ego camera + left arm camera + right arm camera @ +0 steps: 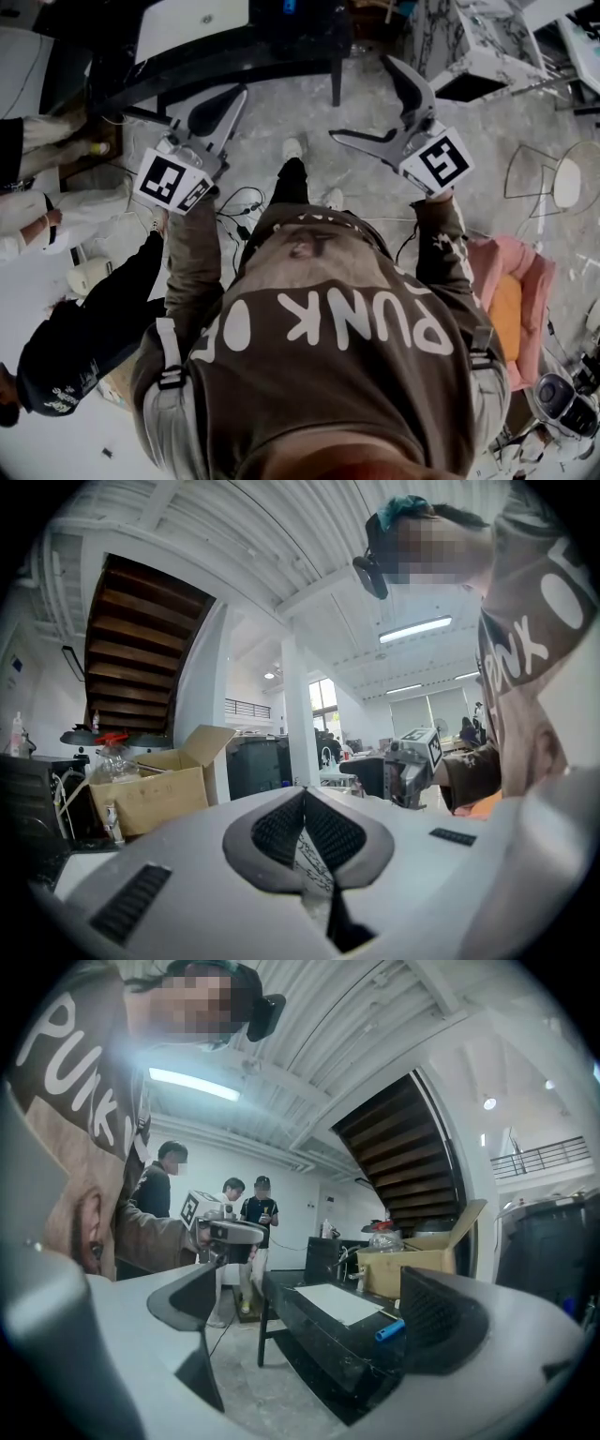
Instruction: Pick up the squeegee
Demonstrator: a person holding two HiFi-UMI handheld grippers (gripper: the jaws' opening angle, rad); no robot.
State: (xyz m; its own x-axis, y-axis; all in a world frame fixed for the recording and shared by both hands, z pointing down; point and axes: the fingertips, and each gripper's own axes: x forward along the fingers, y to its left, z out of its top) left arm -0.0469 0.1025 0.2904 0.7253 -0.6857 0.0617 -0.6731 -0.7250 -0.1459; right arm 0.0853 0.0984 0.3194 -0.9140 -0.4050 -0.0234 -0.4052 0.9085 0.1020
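A blue cylindrical handle (390,1329), which may be the squeegee's, lies on the black table (309,1326); the right finger hides the rest of it. In the head view a blue object (289,6) shows at the table's far edge. My right gripper (375,108) is open and held in the air short of the table (234,58), nothing between its fingers. In the right gripper view the gripper (314,1312) frames the table edge. My left gripper (216,112) is shut and empty, also off the table. In the left gripper view its pads (281,829) meet.
A white sheet (192,23) lies on the table and an open cardboard box (417,1260) stands at its end. People stand behind the table (253,1213) and at my left (75,337). Cables (239,202) trail on the floor; a pink chair (511,300) is at my right.
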